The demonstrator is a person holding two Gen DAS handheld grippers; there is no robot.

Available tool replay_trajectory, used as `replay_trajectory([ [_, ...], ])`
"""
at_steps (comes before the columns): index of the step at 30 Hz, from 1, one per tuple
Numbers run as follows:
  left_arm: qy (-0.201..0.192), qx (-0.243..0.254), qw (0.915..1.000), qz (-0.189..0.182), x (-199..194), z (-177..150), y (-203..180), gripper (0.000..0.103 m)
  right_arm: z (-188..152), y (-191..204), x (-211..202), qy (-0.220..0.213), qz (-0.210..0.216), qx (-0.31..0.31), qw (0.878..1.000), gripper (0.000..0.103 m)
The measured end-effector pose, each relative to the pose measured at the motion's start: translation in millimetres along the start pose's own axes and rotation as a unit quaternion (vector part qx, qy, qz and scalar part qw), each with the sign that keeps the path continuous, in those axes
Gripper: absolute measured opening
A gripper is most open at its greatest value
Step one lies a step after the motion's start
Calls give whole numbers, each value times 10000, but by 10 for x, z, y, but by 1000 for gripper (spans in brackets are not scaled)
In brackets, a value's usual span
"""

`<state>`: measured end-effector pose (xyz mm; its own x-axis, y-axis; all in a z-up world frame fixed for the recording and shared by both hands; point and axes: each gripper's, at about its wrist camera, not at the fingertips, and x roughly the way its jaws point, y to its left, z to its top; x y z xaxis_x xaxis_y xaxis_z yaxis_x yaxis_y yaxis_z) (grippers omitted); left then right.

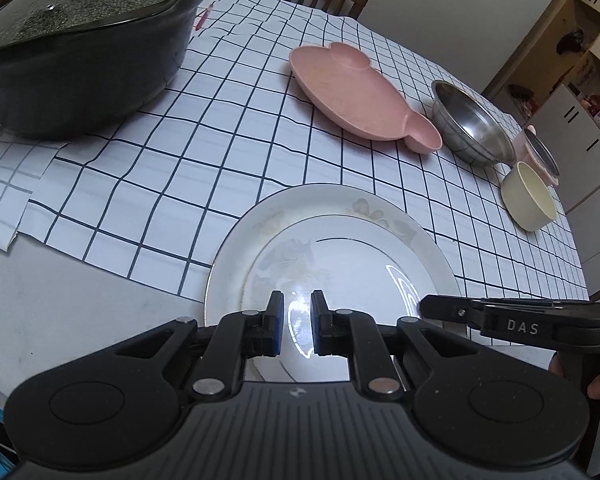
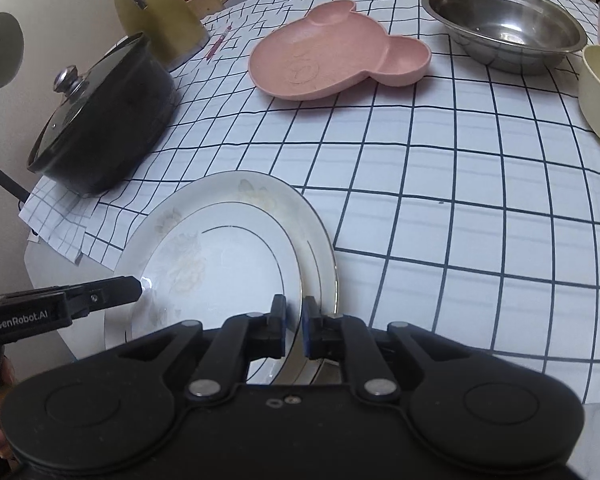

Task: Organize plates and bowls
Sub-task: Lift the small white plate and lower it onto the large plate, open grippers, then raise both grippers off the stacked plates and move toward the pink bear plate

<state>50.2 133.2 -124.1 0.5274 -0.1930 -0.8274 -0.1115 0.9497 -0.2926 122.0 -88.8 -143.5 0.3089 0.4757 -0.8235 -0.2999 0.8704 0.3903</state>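
Your left gripper hangs over the near side of the white plate, with a small gap between its blue pads. Your right gripper comes in from the right, and its tip sits at the plate's right rim. Farther back on the checked tablecloth lie a pink bear-shaped plate, a steel bowl and a cream bowl. A black pot with a glass lid stands at the far left.
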Motion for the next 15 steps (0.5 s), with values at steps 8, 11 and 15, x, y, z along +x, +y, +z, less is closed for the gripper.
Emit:
replay_trajectory([
  [8,-61,171,9998,27,-56,5,-159,13,16,51,-69,-56,-51,-136,9999,21],
  [11,-95,263,9996,45,-91,23,-248,13,11,81,-167,-131,-21,-247,9996,23],
  [15,-155,383,9991,24,-145,51,-375,13,-5,129,-324,-285,-44,-374,9989,30],
])
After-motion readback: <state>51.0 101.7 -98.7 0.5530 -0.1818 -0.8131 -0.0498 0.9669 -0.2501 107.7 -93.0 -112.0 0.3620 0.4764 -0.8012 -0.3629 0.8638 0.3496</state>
